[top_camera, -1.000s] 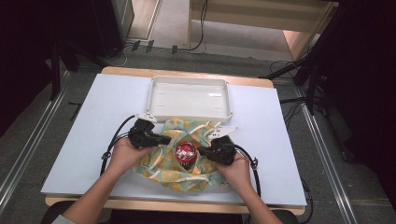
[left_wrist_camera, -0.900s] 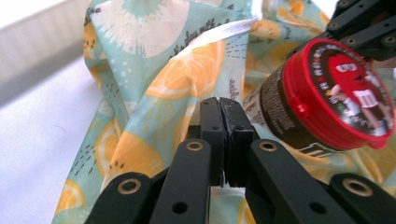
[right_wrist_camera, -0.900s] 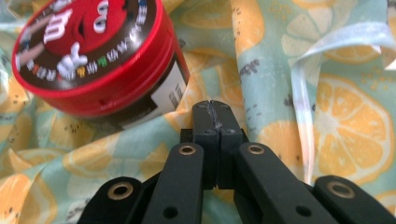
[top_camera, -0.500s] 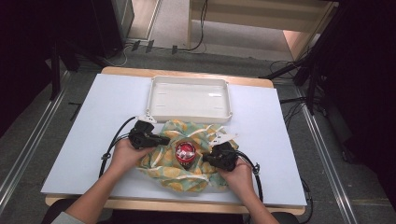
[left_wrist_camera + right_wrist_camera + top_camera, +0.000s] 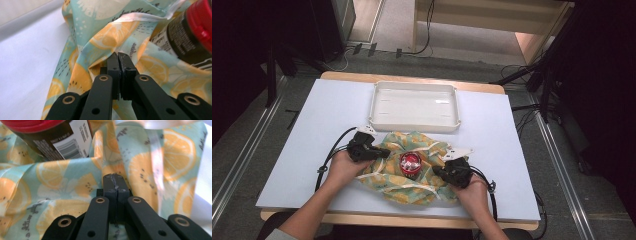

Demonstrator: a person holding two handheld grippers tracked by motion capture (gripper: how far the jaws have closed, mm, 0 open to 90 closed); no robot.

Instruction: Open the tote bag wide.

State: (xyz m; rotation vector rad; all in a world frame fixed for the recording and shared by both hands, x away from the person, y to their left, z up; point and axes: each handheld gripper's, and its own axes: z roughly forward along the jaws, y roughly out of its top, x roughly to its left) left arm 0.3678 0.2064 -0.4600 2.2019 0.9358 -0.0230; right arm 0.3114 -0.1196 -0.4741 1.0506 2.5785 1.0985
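The left gripper [image 5: 118,55] is clenched on a fold of the mint-green, lemon-printed fabric apron [image 5: 105,32]; the right gripper [image 5: 115,178] pinches its opposite side. Both gripper views reveal the label of the dark, red-lidded jar [image 5: 53,141]. The high view shows it standing mid-cloth, near a white plastic tray [image 5: 414,123].

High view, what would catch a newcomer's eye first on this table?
A dark bottle with a red cap stands on a crumpled cloth printed with orange slices on pale teal, near the front middle of the white table. The left tool and right tool flank it, each shut on a fold of that cloth. Behind the cloth sits an empty white plastic tray.
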